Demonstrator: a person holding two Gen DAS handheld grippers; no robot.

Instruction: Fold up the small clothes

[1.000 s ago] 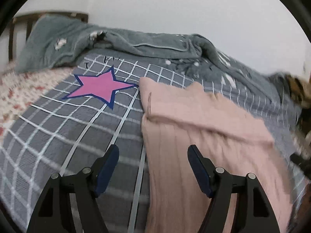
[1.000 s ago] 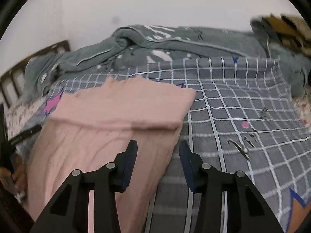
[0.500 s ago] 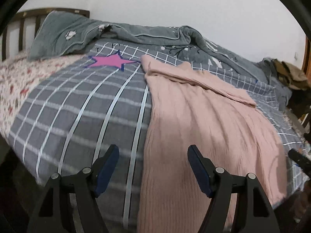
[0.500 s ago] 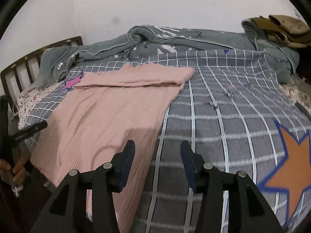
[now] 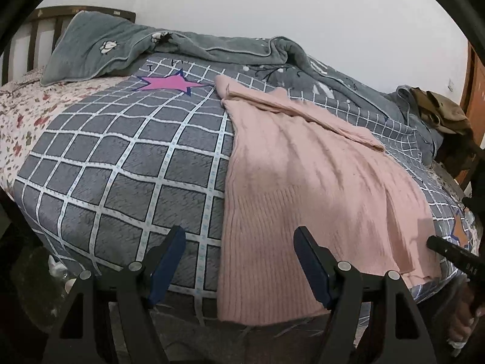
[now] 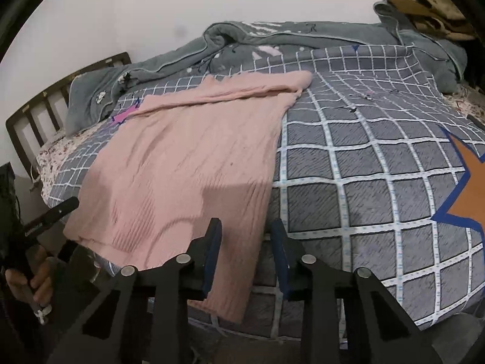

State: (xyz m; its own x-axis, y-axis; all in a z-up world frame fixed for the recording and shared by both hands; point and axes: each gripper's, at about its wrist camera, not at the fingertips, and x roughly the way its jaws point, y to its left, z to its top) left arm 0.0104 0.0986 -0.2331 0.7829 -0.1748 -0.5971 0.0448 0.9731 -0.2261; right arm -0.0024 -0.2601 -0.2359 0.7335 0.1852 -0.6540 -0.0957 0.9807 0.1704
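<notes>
Where a white wall backs it, the checked bedspread (image 5: 127, 163) bears a pink sweater (image 5: 303, 188).

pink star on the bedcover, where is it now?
Left wrist view, upper left: the pink star is printed on the checked cover, just left of the pink sweater's far end, below the grey blanket.

left wrist: near bed's front edge, facing headward-right, angled down | right wrist: same edge, further right | shared: pale pink ribbed knit garment (image 5: 306, 182) (image 6: 194, 163), centre and centre-left of frames, on grey white-checked quilt (image 5: 121, 157) (image 6: 363, 166)
</notes>
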